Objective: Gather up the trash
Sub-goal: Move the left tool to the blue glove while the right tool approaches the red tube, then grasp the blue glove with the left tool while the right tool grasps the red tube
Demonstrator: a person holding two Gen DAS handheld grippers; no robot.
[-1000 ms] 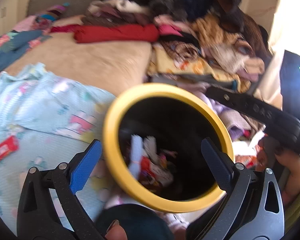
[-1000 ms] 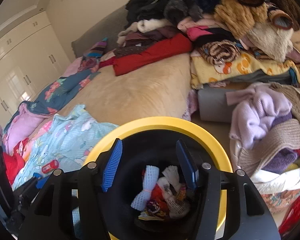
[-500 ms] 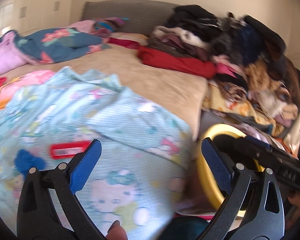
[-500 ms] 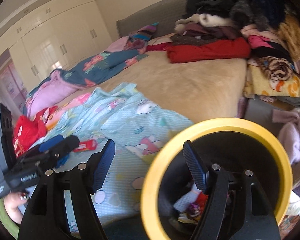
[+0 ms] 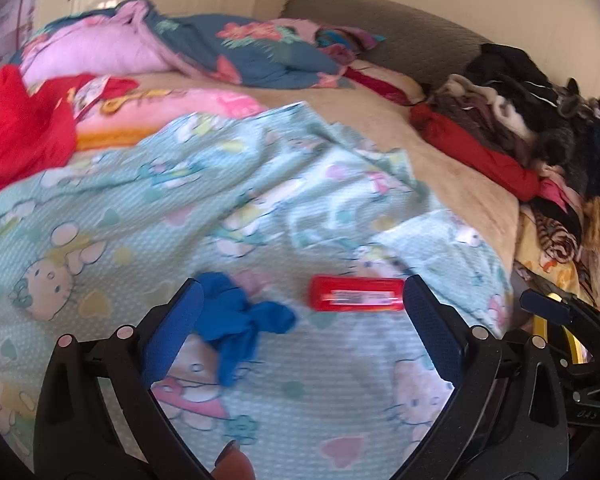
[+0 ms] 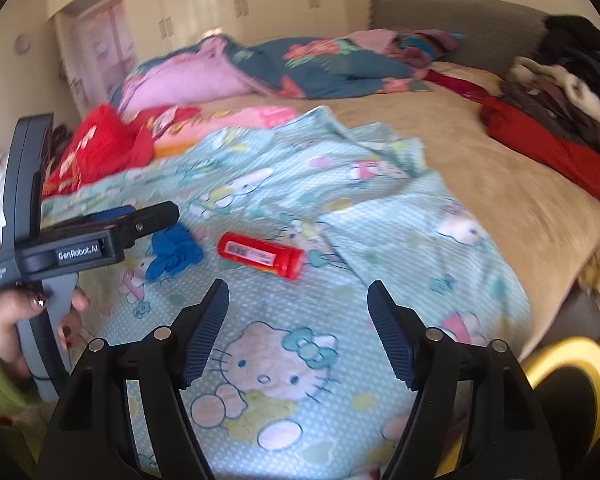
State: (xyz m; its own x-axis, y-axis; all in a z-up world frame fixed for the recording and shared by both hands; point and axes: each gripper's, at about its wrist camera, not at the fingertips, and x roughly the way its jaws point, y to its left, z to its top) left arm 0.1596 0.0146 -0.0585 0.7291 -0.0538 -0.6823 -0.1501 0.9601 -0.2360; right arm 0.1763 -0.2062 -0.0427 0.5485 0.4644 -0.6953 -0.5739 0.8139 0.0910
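Note:
A red tube-shaped package with a barcode label lies on the light blue cartoon-print sheet. A crumpled blue glove lies just left of it. My left gripper hovers open over both, with nothing between its fingers. My right gripper is open and empty above the sheet, nearer than the red package and the blue glove. The left gripper shows from the side, next to the glove. The yellow-rimmed black bin sits low at the right, off the bed's edge.
A pile of clothes with a red garment covers the bed's right side. Pink and blue bedding and a red item lie at the far left. A hand holds the left gripper's handle.
Both grippers swung left, from above the bin to over the blue sheet. The bin slid to the right edge of both views. The right jaws widened.

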